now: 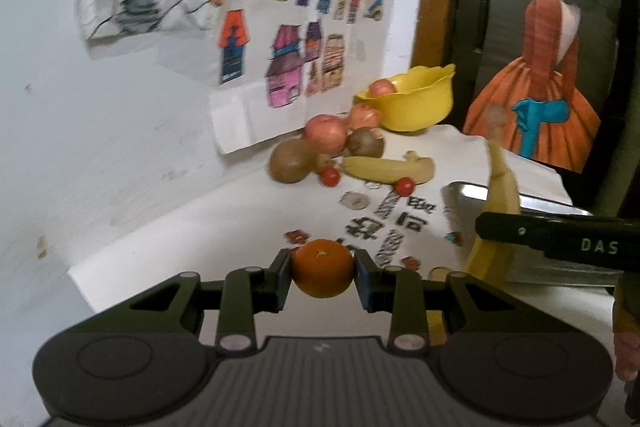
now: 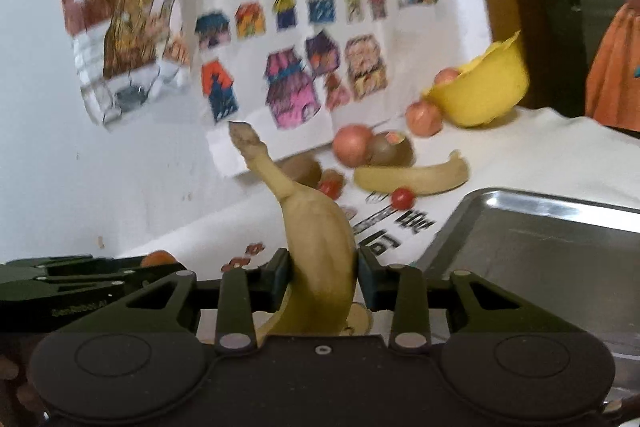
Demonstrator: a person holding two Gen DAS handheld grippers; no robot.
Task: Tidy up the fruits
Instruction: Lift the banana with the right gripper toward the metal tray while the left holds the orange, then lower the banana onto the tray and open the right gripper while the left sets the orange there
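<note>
1. Step in hand, as I judge it: both claws carry fruit toward a container. The left gripper (image 1: 322, 274) is clenched on a mandarin (image 1: 322, 269), its blue pads pressing the fruit's 2 sides, above the printed white cloth (image 1: 240, 211).
2. The right gripper (image 2: 322, 277) is clamped on a banana (image 2: 320, 247), held nearly upright with its stem pointing up and away from the claw.
3. The steel tray (image 2: 532, 227) lies just ahead and to the right of the right claw; it looks empty in the part shown. The yellow bowl (image 1: 412, 103) stands far ahead of both claws, with 1 reddish fruit inside.
4. Next move, probably: carry the banana right over the tray's raised rim, lower it, then release; which container suits the mandarin I cannot tell.
5. Handling: the mandarin is round, glossy and soft-skinned, so it may roll once freed. The banana is curved and smooth. The tray is hard and shiny, likely slippery.
6. Ahead of the claws lie a second banana (image 1: 390, 169), apples (image 1: 326, 133), brown kiwis (image 1: 290, 163) and 2 cherry tomatoes (image 1: 330, 177).
</note>
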